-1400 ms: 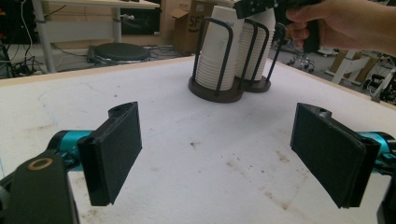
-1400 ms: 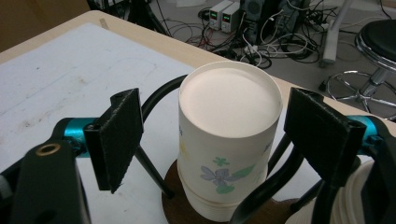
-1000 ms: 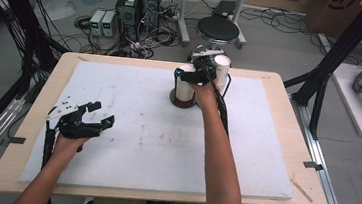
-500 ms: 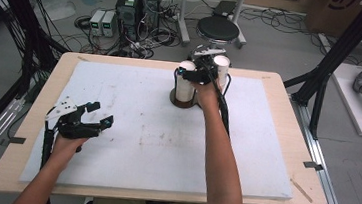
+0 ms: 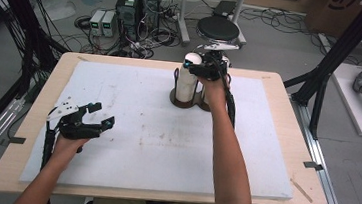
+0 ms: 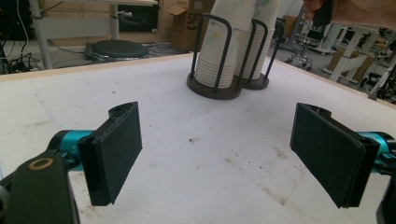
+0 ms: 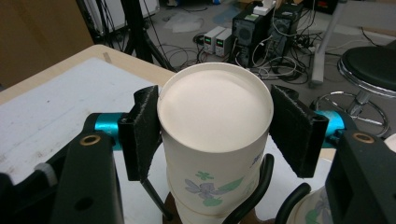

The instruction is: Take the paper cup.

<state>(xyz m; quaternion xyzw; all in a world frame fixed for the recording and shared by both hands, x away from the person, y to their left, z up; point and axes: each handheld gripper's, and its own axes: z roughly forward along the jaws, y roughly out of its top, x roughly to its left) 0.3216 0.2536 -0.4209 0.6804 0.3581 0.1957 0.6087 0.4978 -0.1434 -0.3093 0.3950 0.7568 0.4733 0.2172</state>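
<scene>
I have the right gripper point(image 7: 215, 126) at the far-centre rack point(image 5: 185, 100), its jaws straddling the top upturned paper cup point(image 7: 215, 135) of the stack; the left pad touches, the right shows a slight gap, so I cannot tell if it grips. My left gripper point(image 5: 98, 115) hovers wide open and empty over the white mat point(image 5: 140, 143) at near left.

No legible text; partial letters on cardboard box point(image 5: 346, 3), unreadable.

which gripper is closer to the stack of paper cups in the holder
Right. The right gripper straddles the top of the cup stack, jaws on either side. The left gripper sits open over the table's near left, well short of the stack.
</scene>
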